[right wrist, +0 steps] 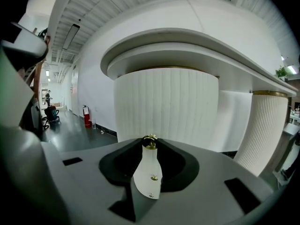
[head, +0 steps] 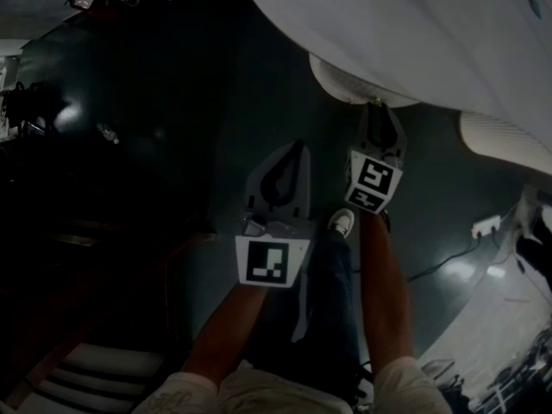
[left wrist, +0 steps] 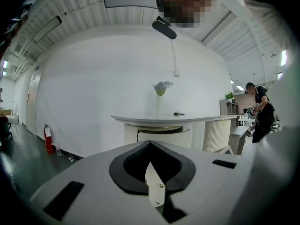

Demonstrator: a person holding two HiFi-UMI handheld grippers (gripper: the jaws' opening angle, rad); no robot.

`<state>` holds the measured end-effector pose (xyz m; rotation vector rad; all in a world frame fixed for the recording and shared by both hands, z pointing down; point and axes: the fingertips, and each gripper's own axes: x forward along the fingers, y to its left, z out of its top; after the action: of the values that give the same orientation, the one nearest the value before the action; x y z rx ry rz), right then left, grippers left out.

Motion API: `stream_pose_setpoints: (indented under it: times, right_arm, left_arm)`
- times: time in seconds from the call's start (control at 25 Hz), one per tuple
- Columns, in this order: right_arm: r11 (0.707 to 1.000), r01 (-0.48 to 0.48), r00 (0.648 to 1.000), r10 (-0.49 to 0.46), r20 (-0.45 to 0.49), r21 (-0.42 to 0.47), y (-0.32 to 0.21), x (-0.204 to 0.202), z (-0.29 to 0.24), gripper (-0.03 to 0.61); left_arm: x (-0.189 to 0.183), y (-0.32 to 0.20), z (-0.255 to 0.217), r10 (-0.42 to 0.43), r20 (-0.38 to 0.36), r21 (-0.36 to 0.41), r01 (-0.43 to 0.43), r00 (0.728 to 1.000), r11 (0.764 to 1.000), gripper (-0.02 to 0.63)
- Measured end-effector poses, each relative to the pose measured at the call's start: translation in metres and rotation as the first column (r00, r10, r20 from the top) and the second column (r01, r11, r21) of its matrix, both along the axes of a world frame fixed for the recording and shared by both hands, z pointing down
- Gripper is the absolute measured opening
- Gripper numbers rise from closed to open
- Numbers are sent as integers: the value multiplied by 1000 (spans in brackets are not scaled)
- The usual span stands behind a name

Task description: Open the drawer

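Brass gleams on the small round drawer knob, seen only in the right gripper view, pinched by the right gripper in its narrow jaws against the ribbed white curved drawer front beneath the smooth rounded surface, while the left gripper, nearer the person, has its jaws together and empty.

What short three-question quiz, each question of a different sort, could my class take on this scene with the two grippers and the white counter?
1. True or false: the left gripper has the gold knob between its jaws.
2. Multiple choice: what stands on the white counter in the left gripper view? A. a vase of flowers B. a laptop C. a kettle
3. Short answer: what red thing stands on the floor by the wall in both gripper views?
Key: 1 false, the knob sits between the right gripper's jaw tips; 2 A; 3 a fire extinguisher.
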<state>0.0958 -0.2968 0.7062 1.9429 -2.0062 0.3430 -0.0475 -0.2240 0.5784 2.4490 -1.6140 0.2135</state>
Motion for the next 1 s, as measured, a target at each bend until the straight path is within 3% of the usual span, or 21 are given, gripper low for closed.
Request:
stream_pose_setpoints:
  times: [0.24,1.0]
  right_arm:
    - [1000,-7,1000,7,21,3,33,-5,4,106]
    - [989,-5,999,11,36,-149,132,-23,10,106]
  left_arm:
    - [-4,4,-7,-19,-4,18,19,1000,1000,2]
    - [-15,21,-26,-36,-8,24,36,999,999,2]
